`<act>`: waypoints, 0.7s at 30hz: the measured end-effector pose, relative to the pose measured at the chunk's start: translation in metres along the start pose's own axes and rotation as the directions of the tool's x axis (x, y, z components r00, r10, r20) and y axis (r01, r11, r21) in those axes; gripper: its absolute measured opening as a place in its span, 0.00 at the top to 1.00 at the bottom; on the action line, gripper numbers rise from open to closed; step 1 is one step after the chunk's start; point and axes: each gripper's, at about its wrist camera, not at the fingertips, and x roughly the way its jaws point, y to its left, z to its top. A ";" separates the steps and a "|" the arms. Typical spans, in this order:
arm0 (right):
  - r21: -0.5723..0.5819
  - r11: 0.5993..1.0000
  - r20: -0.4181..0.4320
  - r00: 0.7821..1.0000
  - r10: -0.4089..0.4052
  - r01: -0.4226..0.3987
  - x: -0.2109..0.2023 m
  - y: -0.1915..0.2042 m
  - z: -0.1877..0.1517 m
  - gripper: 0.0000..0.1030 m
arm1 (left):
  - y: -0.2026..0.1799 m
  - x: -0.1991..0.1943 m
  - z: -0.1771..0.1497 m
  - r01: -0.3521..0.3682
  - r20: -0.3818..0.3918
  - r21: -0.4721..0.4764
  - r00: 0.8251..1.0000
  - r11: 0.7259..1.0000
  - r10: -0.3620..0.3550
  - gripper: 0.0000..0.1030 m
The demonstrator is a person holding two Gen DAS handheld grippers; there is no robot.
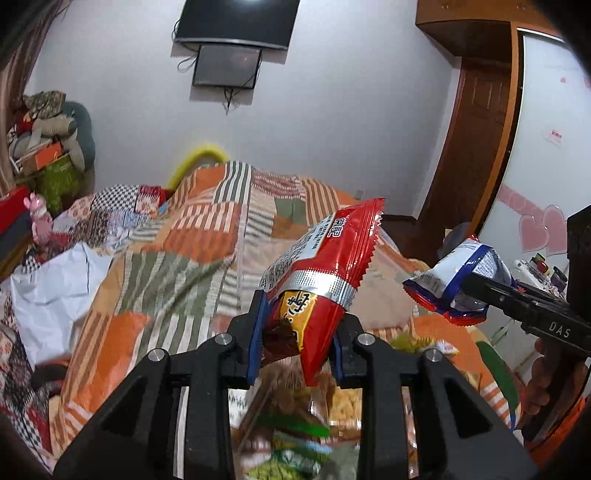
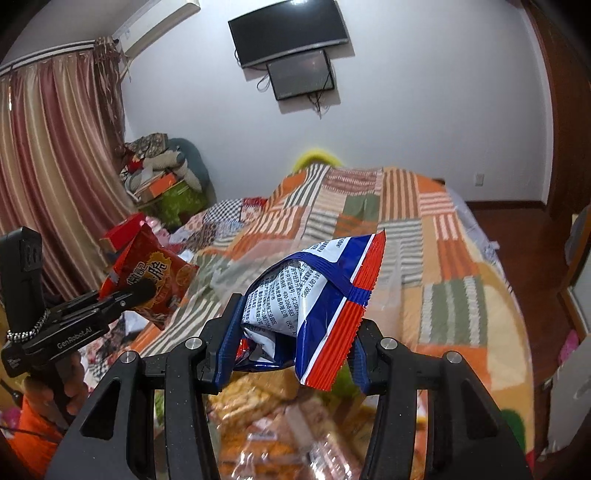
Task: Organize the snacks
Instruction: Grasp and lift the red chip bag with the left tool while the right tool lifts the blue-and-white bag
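Observation:
My left gripper (image 1: 297, 332) is shut on a red snack packet (image 1: 325, 258) and holds it up above the bed. It also shows in the right wrist view (image 2: 149, 280), held by the left gripper (image 2: 142, 291). My right gripper (image 2: 293, 332) is shut on a white, blue and red snack packet (image 2: 317, 295), also lifted; in the left wrist view this packet (image 1: 454, 277) hangs at the right in the right gripper (image 1: 476, 284). A blurred heap of snack packets (image 1: 295, 424) lies below both grippers (image 2: 280, 417).
A bed with a patchwork orange, green and striped blanket (image 2: 369, 221) fills the middle. A white sheet (image 1: 55, 288) lies at the left. Boxes and cushions (image 2: 162, 173) pile by the curtain. A TV (image 2: 288, 29) hangs on the wall. A wardrobe (image 1: 546, 147) stands right.

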 end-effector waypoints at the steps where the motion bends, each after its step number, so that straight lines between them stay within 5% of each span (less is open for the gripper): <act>1: -0.002 1.000 0.007 1.000 -0.004 0.004 0.000 0.000 0.003 0.55 | 0.000 0.001 0.004 0.000 0.007 0.002 1.000 1.000 0.000 0.72; 21: 0.004 0.999 0.021 0.999 -0.034 0.034 0.042 -0.010 0.034 0.55 | -0.009 0.062 0.049 0.035 -0.010 0.062 0.999 0.997 -0.034 0.72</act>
